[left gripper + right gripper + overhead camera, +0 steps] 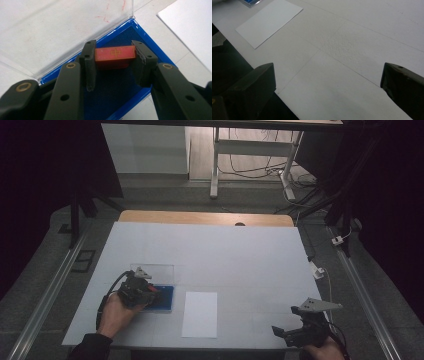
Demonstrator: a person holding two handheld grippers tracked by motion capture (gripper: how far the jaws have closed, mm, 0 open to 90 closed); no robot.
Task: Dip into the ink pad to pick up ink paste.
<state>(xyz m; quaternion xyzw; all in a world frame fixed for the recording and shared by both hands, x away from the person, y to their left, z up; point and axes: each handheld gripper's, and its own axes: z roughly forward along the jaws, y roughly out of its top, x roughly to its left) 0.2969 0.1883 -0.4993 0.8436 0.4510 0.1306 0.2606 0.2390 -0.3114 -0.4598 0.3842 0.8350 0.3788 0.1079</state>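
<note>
Grasping looks like the step in hand. Nearest, at the table's (240,255) near right corner, the right gripper (300,330) hangs over bare white surface, jaws spread wide with nothing between them; in its own view the two black jaws (247,85) stand far apart at the frame's edges. It seems idle for now.

Just left of it, near the front edge, a white sheet (200,314) lies flat, apart from everything else.

Left again and a little farther back, the left gripper (150,292) reaches into a blue tray (167,300). In the left gripper view its pads (90,62) press both ends of a red block (115,53), which bears a gold character on its top face. The block sits on the tray's dark blue lining (112,85), toward the far corner, so the claw is clenched on it but the block is not yet lifted clear, as far as I can judge.

Behind the tray a clear lid (152,272) stands open, upright along the far edge.

My reading of the next move: raise the block straight up, keeping it level, clear of the blue rim (142,32) and well away from the lid, then carry it right, perhaps toward the sheet. The grip is on the ends alone, so a tilt could let it slip.
</note>
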